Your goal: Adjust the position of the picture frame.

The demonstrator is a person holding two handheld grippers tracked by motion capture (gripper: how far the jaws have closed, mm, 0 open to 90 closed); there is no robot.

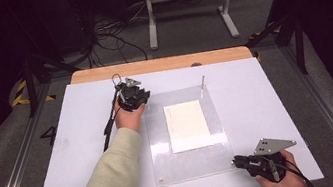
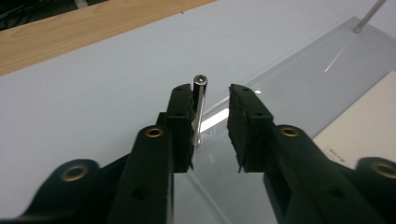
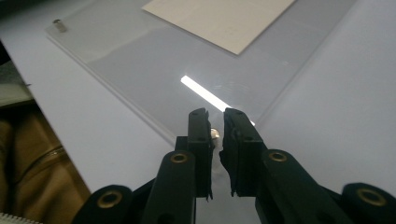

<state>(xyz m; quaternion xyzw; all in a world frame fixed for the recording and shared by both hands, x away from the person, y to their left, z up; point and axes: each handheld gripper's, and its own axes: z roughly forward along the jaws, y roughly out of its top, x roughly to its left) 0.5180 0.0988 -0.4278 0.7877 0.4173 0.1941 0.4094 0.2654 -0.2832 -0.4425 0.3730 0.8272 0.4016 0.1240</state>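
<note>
From the high view, a clear acrylic sheet point(image 1: 191, 168) lies on the white table point(image 1: 268, 108) with a paper point(image 1: 187, 125) under it; the left gripper point(image 1: 136, 100) sits at its far left corner, the right gripper point(image 1: 238, 162) at its near right corner. In the left gripper view, the jaws are released, with a metal pin point(image 2: 200, 109) leaning on one pad. In the right gripper view, the jaws are nearly together around a small stud point(image 3: 215, 134); can't tell if they're pinching it.
</note>
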